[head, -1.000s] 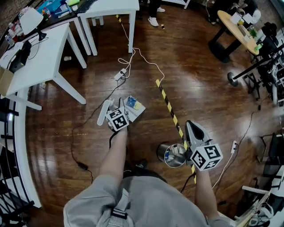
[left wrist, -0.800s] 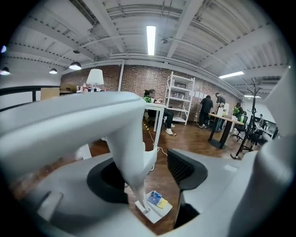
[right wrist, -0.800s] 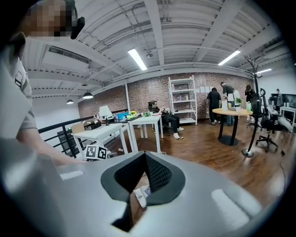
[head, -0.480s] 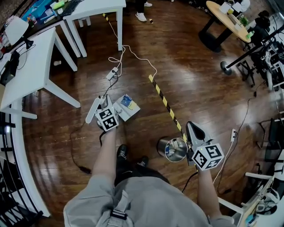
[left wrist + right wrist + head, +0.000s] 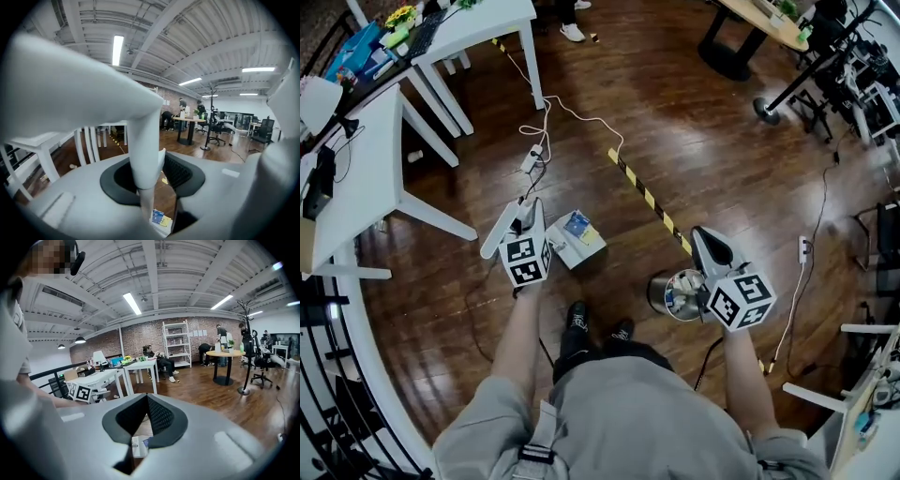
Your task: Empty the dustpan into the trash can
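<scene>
The white dustpan (image 5: 565, 247) holds blue and yellow litter (image 5: 578, 225). Its long white handle (image 5: 497, 232) slants up to the left. My left gripper (image 5: 532, 208) is shut on that handle. Its jaws have just been closing with the handle between them. In the left gripper view the handle (image 5: 145, 140) fills the gap between the pads, and the litter (image 5: 159, 218) shows below. The silver trash can (image 5: 661, 286) stands on the floor to the right with rubbish inside. My right gripper (image 5: 711, 246) hangs shut and empty over the can's right rim.
White tables (image 5: 366, 178) stand at the left and far left. A power strip with cables (image 5: 532, 159) lies beyond the dustpan. Yellow-black tape (image 5: 652, 202) crosses the wooden floor. A black railing (image 5: 328, 375) runs along the left edge. The person's shoes (image 5: 577, 319) are between pan and can.
The left gripper has closed on the dustpan handle, risen and rolled with it. The right gripper has stayed by the trash can.
</scene>
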Demonstrator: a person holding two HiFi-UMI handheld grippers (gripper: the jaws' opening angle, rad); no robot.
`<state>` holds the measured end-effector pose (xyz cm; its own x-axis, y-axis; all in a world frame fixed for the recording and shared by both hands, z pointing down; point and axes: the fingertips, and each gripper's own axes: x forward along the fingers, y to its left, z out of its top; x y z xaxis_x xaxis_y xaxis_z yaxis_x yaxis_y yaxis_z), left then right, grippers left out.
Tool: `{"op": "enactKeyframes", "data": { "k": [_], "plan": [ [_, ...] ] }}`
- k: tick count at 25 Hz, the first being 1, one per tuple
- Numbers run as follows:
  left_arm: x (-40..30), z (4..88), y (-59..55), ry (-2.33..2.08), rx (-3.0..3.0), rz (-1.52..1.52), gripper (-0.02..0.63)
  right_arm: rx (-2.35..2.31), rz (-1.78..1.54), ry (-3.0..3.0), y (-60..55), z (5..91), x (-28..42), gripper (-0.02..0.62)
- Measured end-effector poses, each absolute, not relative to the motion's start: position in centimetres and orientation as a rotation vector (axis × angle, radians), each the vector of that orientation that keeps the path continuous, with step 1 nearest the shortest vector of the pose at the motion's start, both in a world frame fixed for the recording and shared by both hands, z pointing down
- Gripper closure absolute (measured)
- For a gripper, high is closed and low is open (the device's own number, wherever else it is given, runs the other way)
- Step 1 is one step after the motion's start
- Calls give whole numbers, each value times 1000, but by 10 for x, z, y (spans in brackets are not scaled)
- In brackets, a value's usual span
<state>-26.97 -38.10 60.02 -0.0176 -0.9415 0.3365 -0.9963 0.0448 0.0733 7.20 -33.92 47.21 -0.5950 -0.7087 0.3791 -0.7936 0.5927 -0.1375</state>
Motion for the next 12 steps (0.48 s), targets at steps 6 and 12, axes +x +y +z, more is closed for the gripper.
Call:
{"op": "enactKeyframes", "data": {
  "k": [6,12],
  "plan": [
    [-232,532,-380,-1855,2264,223,483,1355,409,-2528,-331,455,83,595],
    [-180,461,-385,-1597,2526,183,489,1536,381,-2503,-315,432,97,595]
  ]
}}
